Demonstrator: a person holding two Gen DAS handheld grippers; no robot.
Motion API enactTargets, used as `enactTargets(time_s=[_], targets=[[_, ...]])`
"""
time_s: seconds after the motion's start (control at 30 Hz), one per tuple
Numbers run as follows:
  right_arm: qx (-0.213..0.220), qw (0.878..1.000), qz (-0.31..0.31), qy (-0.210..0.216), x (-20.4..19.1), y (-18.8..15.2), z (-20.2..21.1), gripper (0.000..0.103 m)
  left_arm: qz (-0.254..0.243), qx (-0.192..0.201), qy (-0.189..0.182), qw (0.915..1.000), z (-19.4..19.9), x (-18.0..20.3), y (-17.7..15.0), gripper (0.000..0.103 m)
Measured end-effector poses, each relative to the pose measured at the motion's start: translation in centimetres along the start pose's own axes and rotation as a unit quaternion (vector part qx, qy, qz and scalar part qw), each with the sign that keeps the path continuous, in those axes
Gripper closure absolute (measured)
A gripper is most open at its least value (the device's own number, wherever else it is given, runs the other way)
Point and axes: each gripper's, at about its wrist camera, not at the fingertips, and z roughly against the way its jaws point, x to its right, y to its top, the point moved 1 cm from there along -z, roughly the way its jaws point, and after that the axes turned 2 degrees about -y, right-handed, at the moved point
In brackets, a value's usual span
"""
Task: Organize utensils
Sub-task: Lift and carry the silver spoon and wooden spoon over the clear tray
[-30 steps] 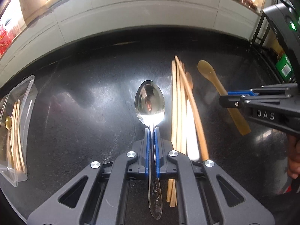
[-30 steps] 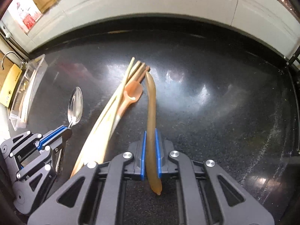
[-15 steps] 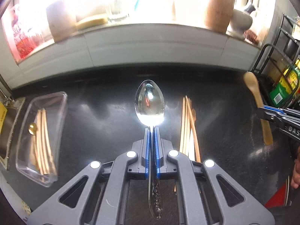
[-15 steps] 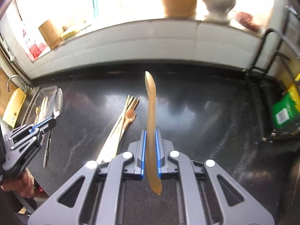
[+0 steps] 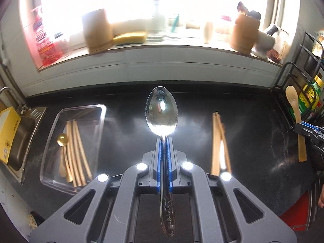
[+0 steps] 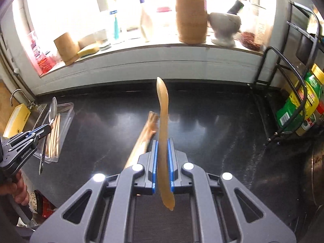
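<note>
Both claws grip: left claw (image 5: 164, 141) a metal spoon (image 5: 162, 109), right claw (image 6: 162, 141) a wooden spoon (image 6: 163, 121); next I carry them to the tray (image 5: 52, 125) left of my left claw.

1. The tray (image 5: 101, 119) lies on the counter (image 5: 125, 133), left of the chopsticks (image 5: 216, 141).
2. The sink (image 5: 22, 133) is left of the tray.
3. The sill (image 5: 162, 50) runs behind the counter.
4. The rack (image 6: 283, 85) stands right of the counter.

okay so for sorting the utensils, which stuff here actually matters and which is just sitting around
Matters: metal spoon in left tongs; wooden spoon in right tongs; chopsticks on counter; clear tray.

Sitting around: sponge, mortar, yellow box.
</note>
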Motion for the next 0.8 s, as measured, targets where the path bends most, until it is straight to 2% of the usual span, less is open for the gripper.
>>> enactTargets(time_s=[0.17, 0.37, 0.8], targets=[[0.003, 0.999, 0.026, 0.022, -5.2, 0.8, -0.4, 0.093, 0.022, 0.001, 0.021, 0.9995, 0.8, -4.6, -0.5, 0.099], [0.0, 0.996, 0.068, 0.061, -13.2, 1.9, -2.1, 0.093, 0.054, 0.002, 0.052, 0.9972, 1.6, -11.0, -1.6, 0.099], [-0.027, 0.975, 0.162, 0.148, -31.6, 2.9, -7.5, 0.093, 0.122, -0.012, 0.117, 0.9855, 2.8, -24.2, -4.4, 0.099]])
